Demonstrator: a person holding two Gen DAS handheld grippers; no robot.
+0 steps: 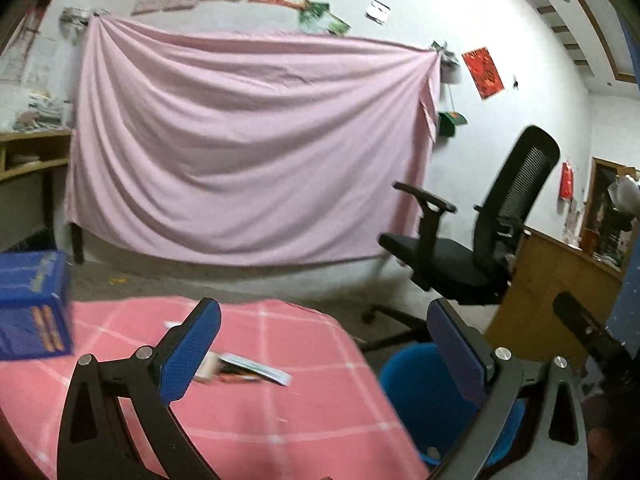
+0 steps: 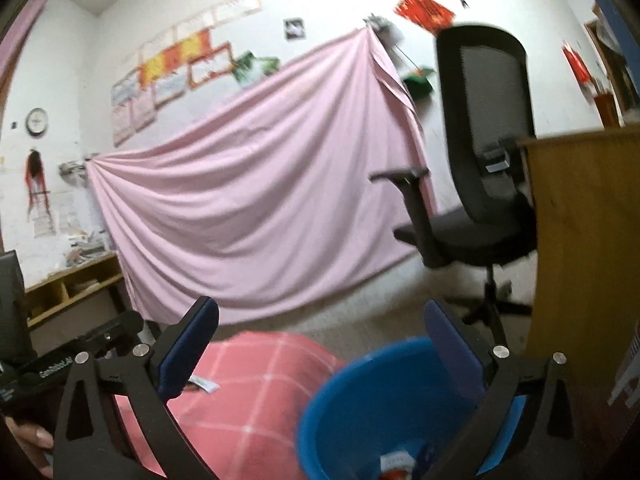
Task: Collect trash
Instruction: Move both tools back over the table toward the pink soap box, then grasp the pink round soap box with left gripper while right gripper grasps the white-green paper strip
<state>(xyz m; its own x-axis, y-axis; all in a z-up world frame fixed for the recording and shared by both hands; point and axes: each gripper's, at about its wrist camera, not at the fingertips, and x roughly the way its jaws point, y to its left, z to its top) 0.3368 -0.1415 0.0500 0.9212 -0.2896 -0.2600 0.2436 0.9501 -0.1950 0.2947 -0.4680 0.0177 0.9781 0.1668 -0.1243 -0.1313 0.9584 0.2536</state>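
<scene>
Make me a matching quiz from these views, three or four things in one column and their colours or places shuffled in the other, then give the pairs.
Things:
1. bin
2. office chair
3. draped sheet
4. wrapper

Descriptions:
A. black, on the floor
B. lying on the pink checked tablecloth
C. blue, beside the table
D. pale pink, hung on the wall

Pairs: 1-C, 2-A, 3-D, 4-B

A wrapper (image 1: 248,372) lies on the table (image 1: 304,412), with a crate (image 1: 32,304) at its left edge. The bin (image 2: 384,404) stands right of the table, scraps (image 2: 396,462) inside it, and an office chair (image 1: 472,240) behind.
</scene>
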